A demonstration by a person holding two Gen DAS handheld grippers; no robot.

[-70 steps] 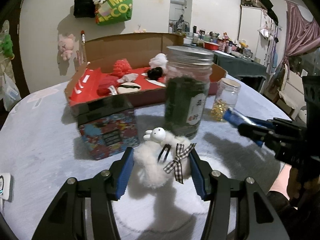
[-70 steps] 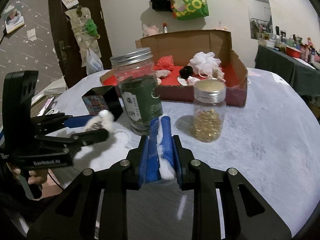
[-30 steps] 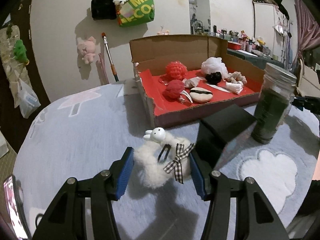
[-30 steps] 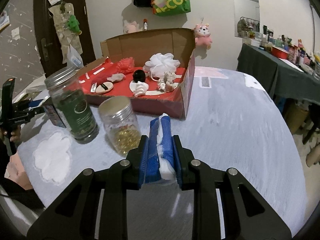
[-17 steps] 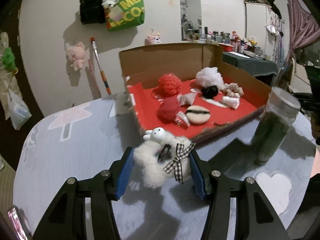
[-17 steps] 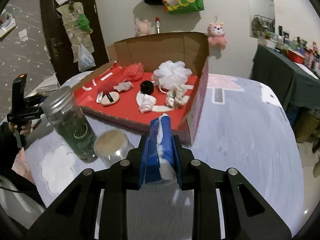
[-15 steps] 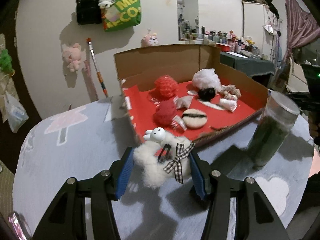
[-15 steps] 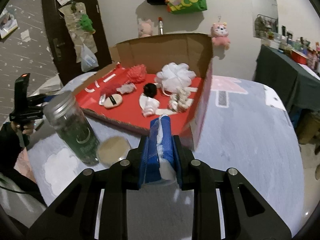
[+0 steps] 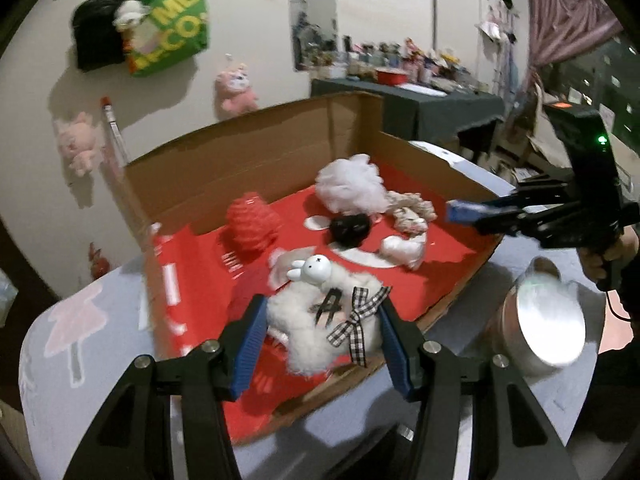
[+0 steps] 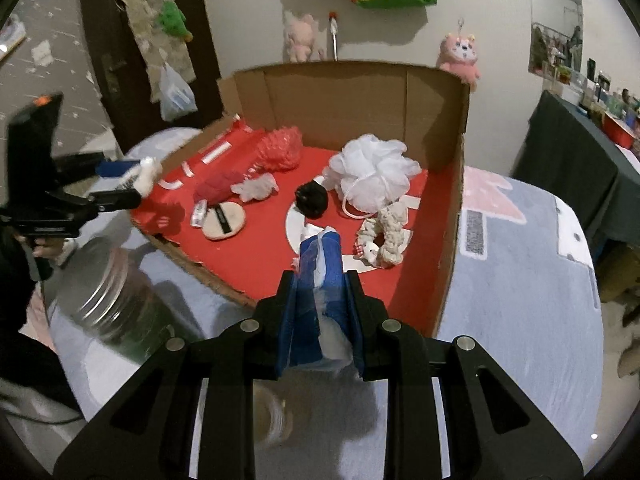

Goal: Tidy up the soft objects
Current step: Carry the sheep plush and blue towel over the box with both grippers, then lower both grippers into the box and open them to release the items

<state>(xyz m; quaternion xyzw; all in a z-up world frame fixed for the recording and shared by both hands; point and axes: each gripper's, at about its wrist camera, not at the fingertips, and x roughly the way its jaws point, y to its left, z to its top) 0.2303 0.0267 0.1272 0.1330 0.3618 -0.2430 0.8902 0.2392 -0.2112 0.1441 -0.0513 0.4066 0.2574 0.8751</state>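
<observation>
My left gripper (image 9: 324,320) is shut on a fluffy white scrunchie (image 9: 316,328) with a bunny head and a checked bow, held above the front left corner of the red-lined cardboard box (image 9: 256,152). My right gripper (image 10: 320,276) is shut on a thin white soft piece (image 10: 322,280) and hovers over the box's front edge (image 10: 224,280). Each gripper shows in the other's view: the right one at the right side (image 9: 456,212), the left one at the left side (image 10: 132,184). In the box lie a white bath puff (image 10: 372,168), red puffs (image 10: 280,148), a black ball (image 10: 312,198) and a cream scrunchie (image 10: 384,236).
A tall jar with a metal lid (image 10: 108,300) stands on the grey table (image 10: 520,280) at the box's front left; it shows at the right in the left wrist view (image 9: 540,328). A second jar lid (image 10: 276,412) sits blurred under my right gripper. Bags and plush toys hang on the wall.
Both grippers have risen and moved forward over the box, each keeping its soft item. The jars have dropped below and to the sides of the views.
</observation>
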